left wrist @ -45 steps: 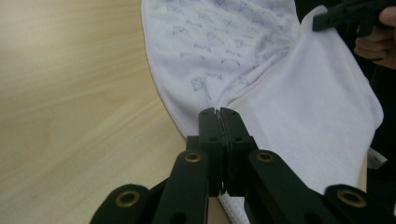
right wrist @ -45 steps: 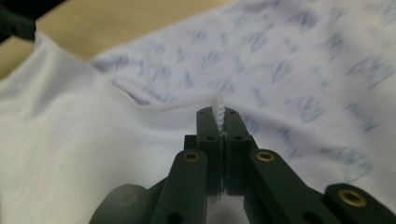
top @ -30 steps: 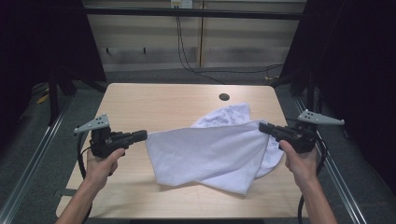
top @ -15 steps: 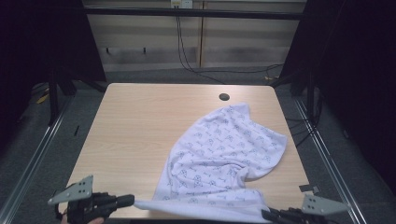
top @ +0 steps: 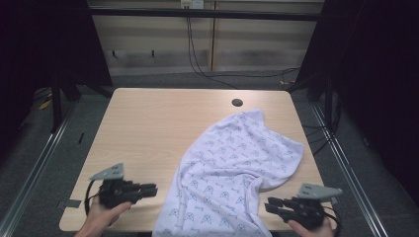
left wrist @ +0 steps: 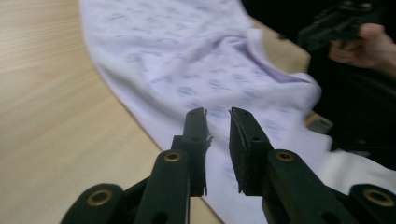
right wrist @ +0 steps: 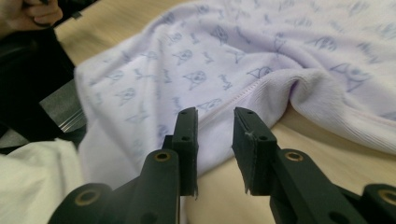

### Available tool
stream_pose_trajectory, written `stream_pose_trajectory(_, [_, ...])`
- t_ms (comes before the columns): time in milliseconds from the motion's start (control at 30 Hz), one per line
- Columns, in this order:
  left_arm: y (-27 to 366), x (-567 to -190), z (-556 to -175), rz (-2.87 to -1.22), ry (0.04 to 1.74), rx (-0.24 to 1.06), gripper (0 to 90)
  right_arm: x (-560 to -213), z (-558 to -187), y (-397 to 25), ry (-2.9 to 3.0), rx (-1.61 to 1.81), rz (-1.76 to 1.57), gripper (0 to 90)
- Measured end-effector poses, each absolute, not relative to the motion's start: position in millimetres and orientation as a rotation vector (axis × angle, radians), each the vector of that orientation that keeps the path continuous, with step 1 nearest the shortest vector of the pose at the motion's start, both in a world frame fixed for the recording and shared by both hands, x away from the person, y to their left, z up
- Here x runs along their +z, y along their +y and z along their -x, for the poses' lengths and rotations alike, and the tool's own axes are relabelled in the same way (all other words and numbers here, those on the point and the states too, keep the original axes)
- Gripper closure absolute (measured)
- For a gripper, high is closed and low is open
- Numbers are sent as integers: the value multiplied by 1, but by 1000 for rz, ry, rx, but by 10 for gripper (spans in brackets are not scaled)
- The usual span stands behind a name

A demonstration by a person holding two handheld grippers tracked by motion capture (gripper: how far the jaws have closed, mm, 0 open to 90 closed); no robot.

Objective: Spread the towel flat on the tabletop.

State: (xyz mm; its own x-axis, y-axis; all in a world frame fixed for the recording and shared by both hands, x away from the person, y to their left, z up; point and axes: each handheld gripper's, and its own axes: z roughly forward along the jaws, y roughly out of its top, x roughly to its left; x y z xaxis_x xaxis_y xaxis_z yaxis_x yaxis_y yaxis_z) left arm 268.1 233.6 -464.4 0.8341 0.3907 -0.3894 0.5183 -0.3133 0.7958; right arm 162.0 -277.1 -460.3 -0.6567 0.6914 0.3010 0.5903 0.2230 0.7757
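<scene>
A pale wooden table with rounded corners [top: 148,128] stands on grey carpeted floor [top: 44,163] — a small round dark hole [top: 237,102] sits near the table's far edge. Beyond the table runs a beige panelled wall [top: 247,44], black cables [top: 197,54] hanging down it. Black curtains [top: 375,74] flank the table — metal floor rails [top: 346,168] lie alongside it.

Surface: light wooden table [top: 148,128], rounded corners.
Cloth: white patterned cloth [top: 232,168] lies rumpled on the right half, running from near the far right corner down over the near edge.
Hole: small dark round hole [top: 237,102] near the far edge, just beyond the cloth's far tip.
</scene>
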Motion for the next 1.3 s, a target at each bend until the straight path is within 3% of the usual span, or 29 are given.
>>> stream_pose_trajectory(100, [201,-477,-307,-2031,692,-155,790,-472,-187,-257,2456,1326,-1254,621])
stream_pose_trajectory(233, [170,-492,-328,-2079,712,-140,807,-479,-201,-238,2500,1266,-1254,542])
stream_pose_trajectory(333, [151,-501,-328,-2183,685,-104,806,-484,-202,-228,2528,1187,-1232,507])
stream_pose_trajectory(500, [152,-503,-323,-2180,661,-81,822,-491,-198,-220,2556,1097,-1212,482])
stream_pose_trajectory(567, [156,-503,-318,-2190,658,-61,843,-491,-195,-215,2547,1042,-1157,542])
stream_pose_trajectory(667, [165,-502,-310,-2193,676,-40,868,-490,-192,-214,2513,956,-1126,770])
stream_pose_trajectory(733, [173,-501,-301,-2202,676,-36,874,-488,-192,-222,2508,1017,-1195,853])
stream_pose_trajectory(867, [185,-498,-281,-2230,685,-17,876,-482,-186,-244,2468,1112,-1274,870])
stream_pose_trajectory(933, [192,-499,-267,-2218,677,-115,875,-474,-177,-264,2411,1162,-1305,874])
stream_pose_trajectory(1100, [194,-496,-249,-2238,652,-215,857,-464,-156,-294,2401,1221,-1345,880])
stream_pose_trajectory(1300, [190,-493,-253,-2212,643,-241,801,-462,-145,-303,2376,1148,-1394,843])
